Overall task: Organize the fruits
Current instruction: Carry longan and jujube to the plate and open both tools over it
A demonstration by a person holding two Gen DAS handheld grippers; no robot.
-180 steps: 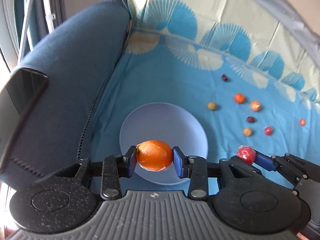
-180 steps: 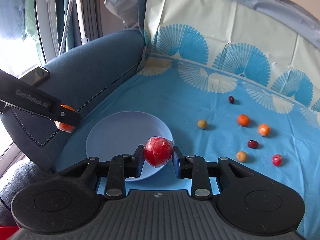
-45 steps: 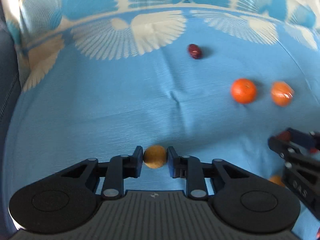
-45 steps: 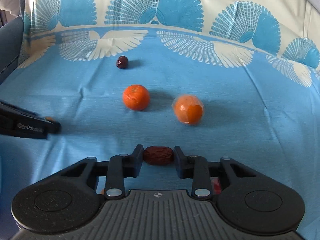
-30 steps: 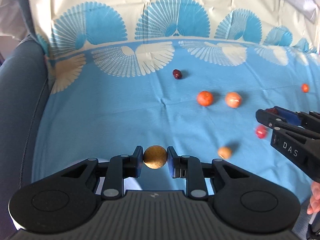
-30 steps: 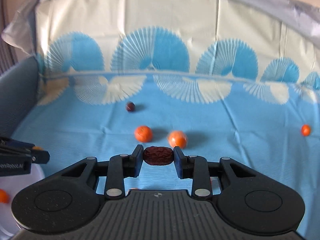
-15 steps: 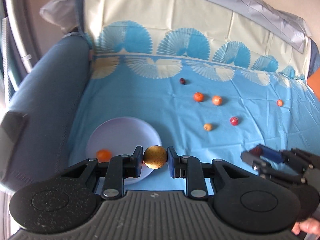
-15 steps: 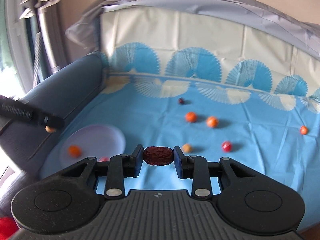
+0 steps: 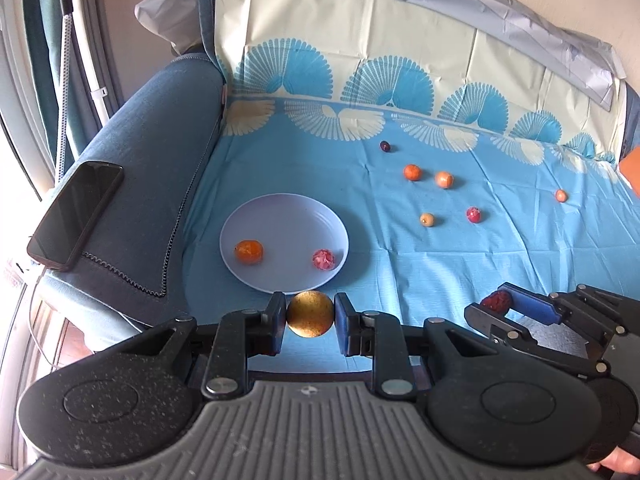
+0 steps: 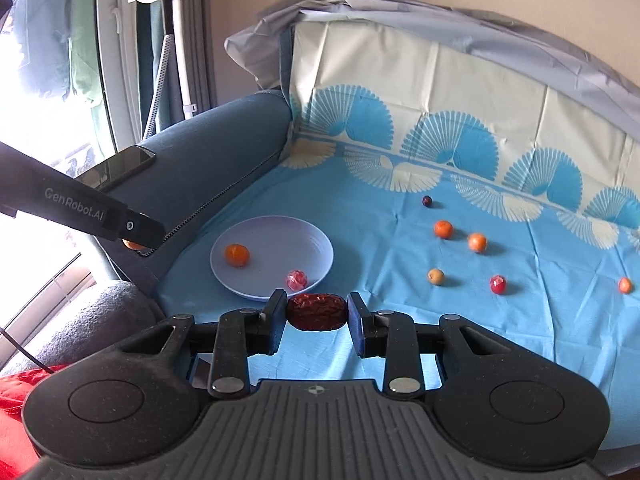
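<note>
A pale lilac plate [image 9: 280,212] [image 10: 316,240] lies on the blue cloth and holds an orange [image 9: 248,251] [image 10: 237,255] and a red wrapped fruit [image 9: 324,259] [image 10: 296,279]. My left gripper [image 9: 310,319] is shut on a small brown-yellow round fruit [image 9: 310,314], held above the plate's near rim. My right gripper [image 10: 317,312] is shut on a dark red date [image 10: 317,311], held just right of the plate's near edge; it shows in the left wrist view [image 9: 496,301]. Several small fruits, among them an orange [image 9: 412,172] [image 10: 443,229], lie loose to the right.
A black phone [image 9: 76,214] [image 10: 120,166] lies on the blue sofa armrest left of the plate. The cloth rises up the sofa back behind the fruits. A red cloth [image 10: 12,412] is at the lower left.
Both grippers have pulled back and risen, each keeping its fruit. The plate with its two fruits now shows whole in both views.
</note>
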